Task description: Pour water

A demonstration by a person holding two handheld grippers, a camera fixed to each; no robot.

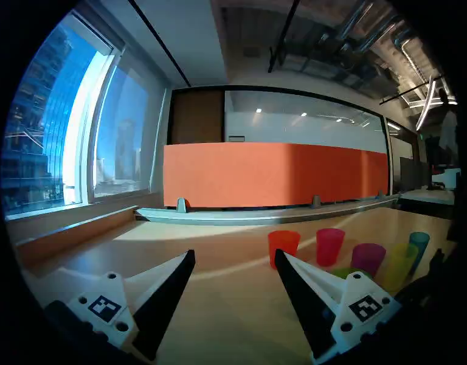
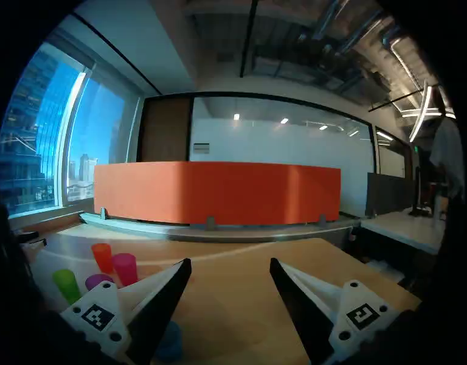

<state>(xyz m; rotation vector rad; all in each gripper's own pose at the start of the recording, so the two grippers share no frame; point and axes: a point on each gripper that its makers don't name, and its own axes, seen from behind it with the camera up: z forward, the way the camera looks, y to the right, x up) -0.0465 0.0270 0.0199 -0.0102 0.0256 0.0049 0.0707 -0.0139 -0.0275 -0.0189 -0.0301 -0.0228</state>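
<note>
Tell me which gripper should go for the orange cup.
Left, probably. The orange cup stands just ahead of the open left gripper, nearly in line with it. From the open right gripper it sits well off to one side.

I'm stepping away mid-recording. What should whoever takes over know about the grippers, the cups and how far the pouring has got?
Left gripper: open, empty, over the desk.
Right gripper: open, empty.
Orange cup, pink cup, purple cup, yellow-green cup and teal cup stand upright together on the desk, untouched.
Done: nothing grasped yet.
Left: grasp a cup and pour; whether any holds water cannot be told.
</note>
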